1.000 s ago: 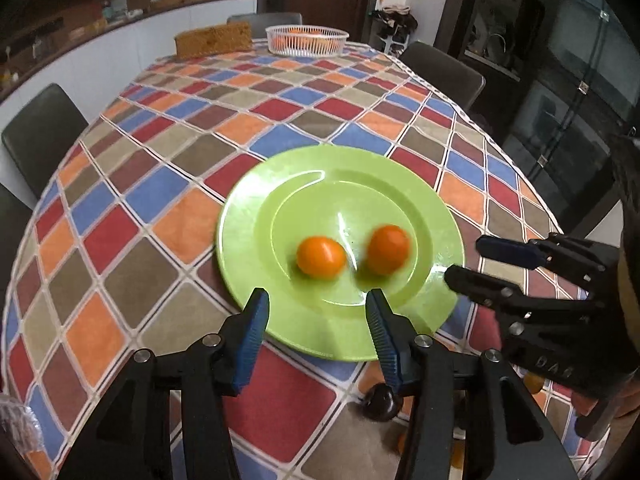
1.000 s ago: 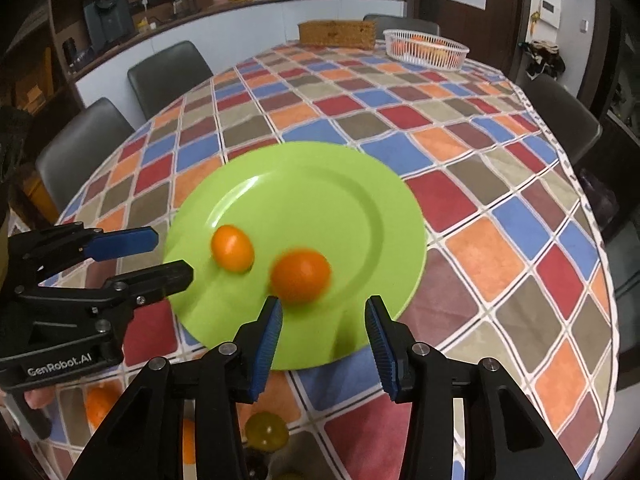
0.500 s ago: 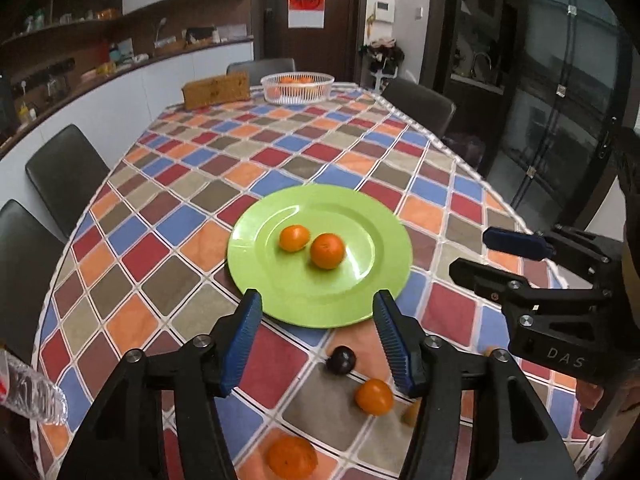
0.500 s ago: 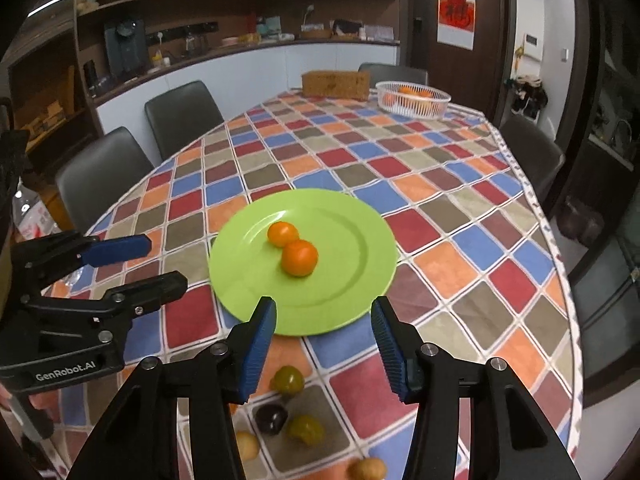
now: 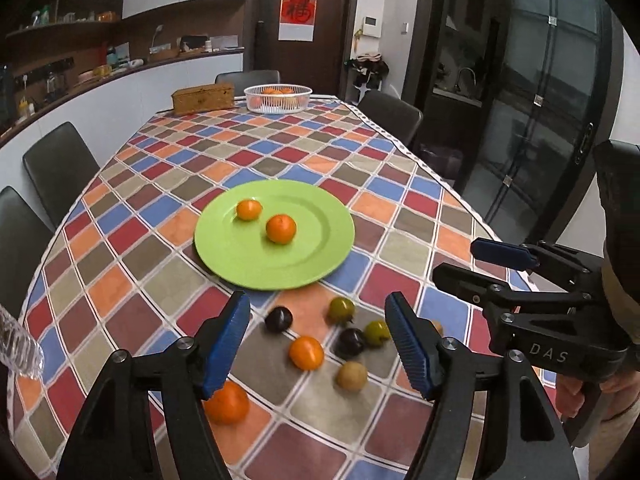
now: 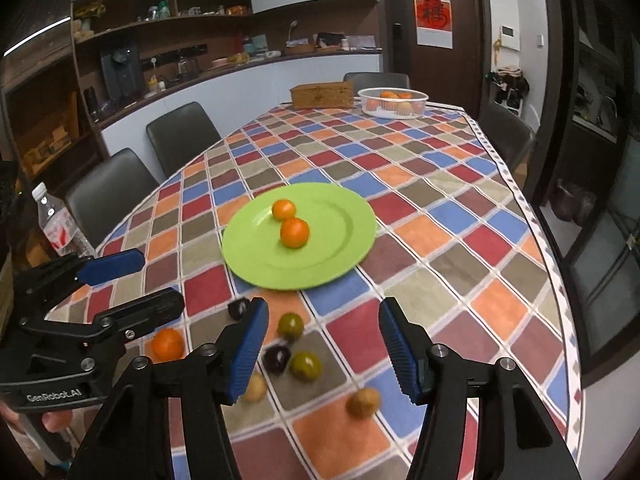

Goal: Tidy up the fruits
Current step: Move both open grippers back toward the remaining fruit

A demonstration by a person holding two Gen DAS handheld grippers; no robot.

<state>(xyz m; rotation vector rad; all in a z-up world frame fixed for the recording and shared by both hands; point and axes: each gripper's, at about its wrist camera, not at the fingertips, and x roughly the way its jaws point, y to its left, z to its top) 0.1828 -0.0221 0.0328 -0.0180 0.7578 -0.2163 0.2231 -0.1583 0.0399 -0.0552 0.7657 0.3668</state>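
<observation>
Left wrist: two oranges on plate; both claws spread, just opening.

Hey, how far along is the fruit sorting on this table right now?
Early on. Done: two oranges sit on the green plate. In hand: nothing; the left gripper and right gripper are both open and empty, jaws just widened. Left: two more oranges, dark plums, green fruits and brownish ones lie loose on the tablecloth.
</observation>
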